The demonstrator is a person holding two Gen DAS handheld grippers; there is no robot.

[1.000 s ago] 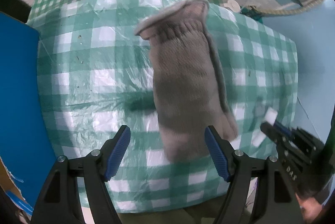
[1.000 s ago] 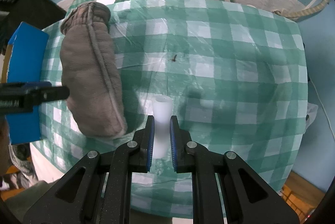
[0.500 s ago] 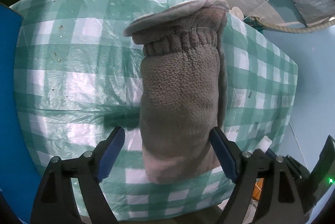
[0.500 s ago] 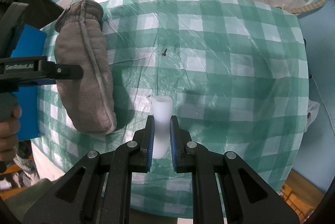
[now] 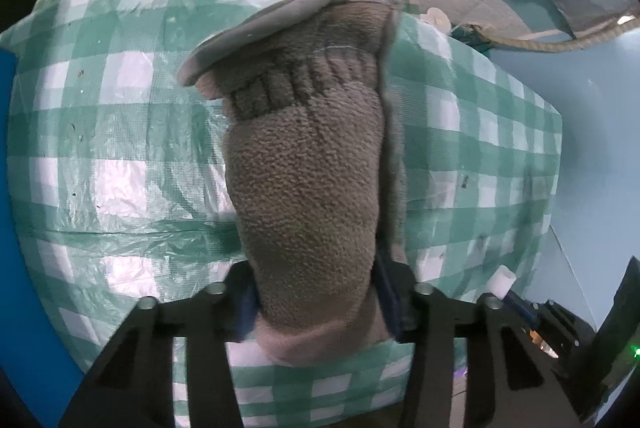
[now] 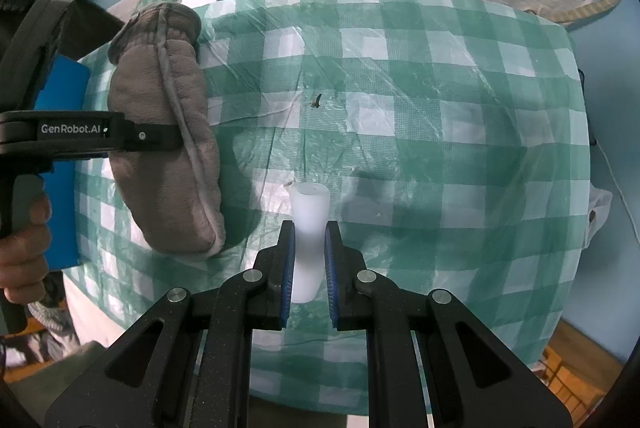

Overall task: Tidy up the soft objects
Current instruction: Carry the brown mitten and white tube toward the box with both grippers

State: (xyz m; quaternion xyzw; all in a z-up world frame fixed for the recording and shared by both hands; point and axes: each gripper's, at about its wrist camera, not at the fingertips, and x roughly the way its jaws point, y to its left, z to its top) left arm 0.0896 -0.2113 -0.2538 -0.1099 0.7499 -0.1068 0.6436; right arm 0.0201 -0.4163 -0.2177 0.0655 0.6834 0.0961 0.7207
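**Both tools gripping**

My left tool has just been closing and its 2 jaws now pinch the near end of the grey mitten, which lies lengthwise on the green checked surface, cuff away from me. My right tool is clenched on a white foam tube standing upright just beside the mitten. A blue box sits at the surface's left edge.
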